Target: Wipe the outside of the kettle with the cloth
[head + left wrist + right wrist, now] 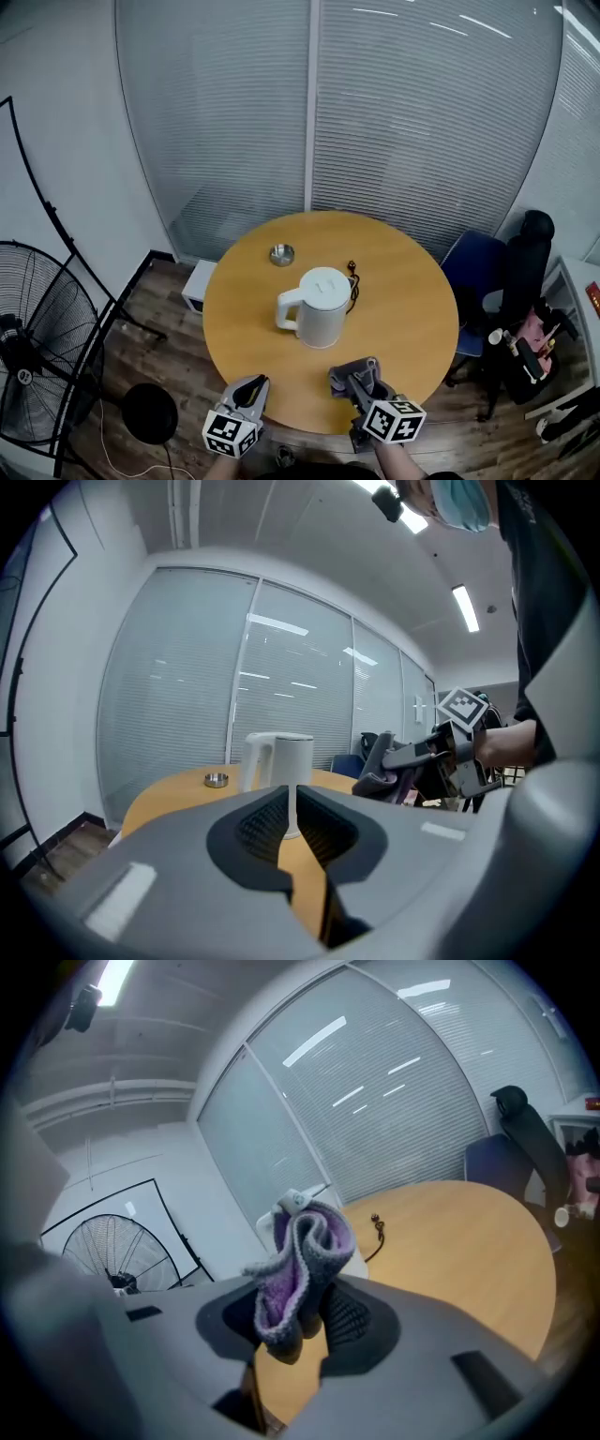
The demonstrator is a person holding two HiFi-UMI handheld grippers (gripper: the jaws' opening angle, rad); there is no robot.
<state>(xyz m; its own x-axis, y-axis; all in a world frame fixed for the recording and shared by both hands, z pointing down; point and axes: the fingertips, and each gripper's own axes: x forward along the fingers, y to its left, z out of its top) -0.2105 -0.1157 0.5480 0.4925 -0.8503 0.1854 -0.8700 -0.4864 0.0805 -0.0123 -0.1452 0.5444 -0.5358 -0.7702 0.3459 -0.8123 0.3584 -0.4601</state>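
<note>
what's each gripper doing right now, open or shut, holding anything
left gripper: jaws shut, nothing between them
right gripper: jaws shut on the cloth

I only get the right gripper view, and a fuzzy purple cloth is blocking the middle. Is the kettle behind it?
Observer: Yes. The head view shows the white kettle standing upright near the middle of the round table, beyond the cloth.
Operator: Which way is its handle?
Observer: The handle points to the head view's left, the side where the left gripper is.
Operator: Is that gripper holding anything?
Observer: No. Its own view shows its jaws shut, with nothing between them.
</note>
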